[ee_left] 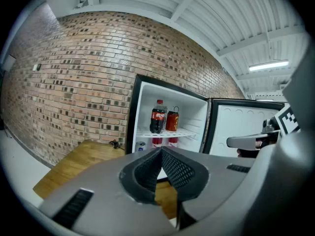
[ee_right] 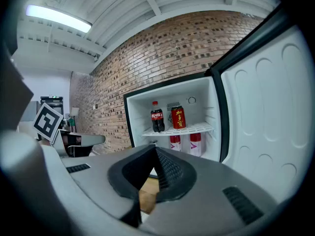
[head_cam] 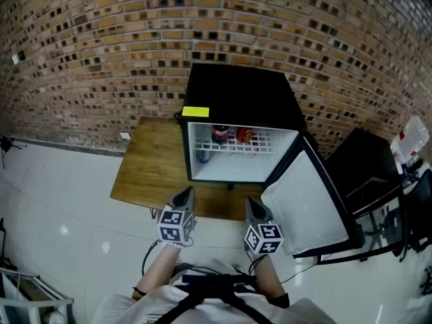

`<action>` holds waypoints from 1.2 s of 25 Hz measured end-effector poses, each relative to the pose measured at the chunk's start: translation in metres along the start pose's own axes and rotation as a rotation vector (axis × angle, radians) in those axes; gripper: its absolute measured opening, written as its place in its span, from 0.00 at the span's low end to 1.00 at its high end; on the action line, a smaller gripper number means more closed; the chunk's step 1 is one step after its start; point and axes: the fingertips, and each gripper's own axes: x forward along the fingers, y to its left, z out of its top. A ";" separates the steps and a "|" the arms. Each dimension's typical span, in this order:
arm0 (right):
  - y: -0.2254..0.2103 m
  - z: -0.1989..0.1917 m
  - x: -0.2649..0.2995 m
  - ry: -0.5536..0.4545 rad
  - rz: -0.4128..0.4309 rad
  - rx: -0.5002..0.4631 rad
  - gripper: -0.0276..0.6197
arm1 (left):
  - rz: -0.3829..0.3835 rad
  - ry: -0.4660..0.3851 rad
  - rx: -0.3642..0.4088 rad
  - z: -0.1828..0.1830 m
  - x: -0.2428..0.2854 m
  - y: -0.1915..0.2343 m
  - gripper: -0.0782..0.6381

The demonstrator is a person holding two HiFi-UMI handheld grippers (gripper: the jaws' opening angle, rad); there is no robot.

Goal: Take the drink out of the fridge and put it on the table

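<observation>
Near the person's body: both grippers closed, empty, facing the open fridge.
Left gripper (head_cam: pixel 185 194) and right gripper (head_cam: pixel 251 202) sit side by side, jaws together with nothing between them, at the near edge of the wooden table (head_cam: pixel 145 164). Black fridge (head_cam: pixel 236 96) stands on that table, its door (head_cam: pixel 307 201) swung open to the right. Cola bottle (head_cam: pixel 220 133) stands upright on the upper wire shelf, red can (head_cam: pixel 244 135) just beside it on the right. Brick wall (head_cam: pixel 101 46) behind.
</observation>
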 end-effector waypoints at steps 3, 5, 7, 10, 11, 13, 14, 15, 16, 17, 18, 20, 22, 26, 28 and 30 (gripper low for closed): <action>-0.001 0.001 0.000 -0.001 -0.001 0.001 0.06 | -0.013 0.004 0.014 0.002 0.006 -0.004 0.11; -0.002 0.002 0.000 -0.002 -0.004 0.001 0.06 | -0.022 -0.003 0.025 0.007 0.011 -0.007 0.11; -0.004 0.003 -0.001 -0.006 -0.009 0.004 0.06 | -0.027 -0.013 0.042 0.012 0.017 -0.009 0.11; -0.009 0.004 -0.003 -0.012 -0.020 0.009 0.06 | -0.037 -0.015 0.063 0.021 0.028 -0.015 0.11; -0.011 0.004 -0.003 -0.014 -0.024 0.010 0.06 | -0.039 -0.016 0.071 0.023 0.033 -0.016 0.11; -0.014 0.005 -0.004 -0.018 -0.034 0.013 0.06 | -0.045 -0.018 0.088 0.028 0.044 -0.018 0.11; -0.016 0.006 -0.005 -0.020 -0.038 0.014 0.06 | -0.049 -0.020 0.093 0.031 0.050 -0.019 0.15; -0.017 0.007 -0.006 -0.021 -0.042 0.015 0.06 | -0.052 -0.023 0.100 0.034 0.057 -0.020 0.19; -0.018 0.008 -0.007 -0.023 -0.046 0.016 0.06 | -0.053 -0.025 0.110 0.038 0.064 -0.021 0.22; -0.019 0.009 -0.007 -0.025 -0.049 0.017 0.06 | -0.053 -0.026 0.119 0.041 0.071 -0.021 0.28; -0.020 0.010 -0.007 -0.028 -0.051 0.018 0.06 | -0.050 -0.025 0.128 0.043 0.079 -0.021 0.34; -0.022 0.011 -0.008 -0.032 -0.056 0.019 0.06 | -0.045 -0.024 0.137 0.050 0.095 -0.022 0.42; -0.026 0.012 -0.009 -0.034 -0.064 0.021 0.06 | -0.046 -0.023 0.136 0.058 0.109 -0.026 0.49; -0.035 0.013 -0.011 -0.040 -0.083 0.027 0.06 | -0.043 -0.031 0.145 0.072 0.136 -0.030 0.57; -0.041 0.015 -0.012 -0.044 -0.095 0.031 0.06 | -0.032 -0.031 0.131 0.077 0.151 -0.029 0.60; -0.046 0.016 -0.014 -0.049 -0.107 0.035 0.06 | -0.014 -0.021 0.114 0.080 0.167 -0.028 0.65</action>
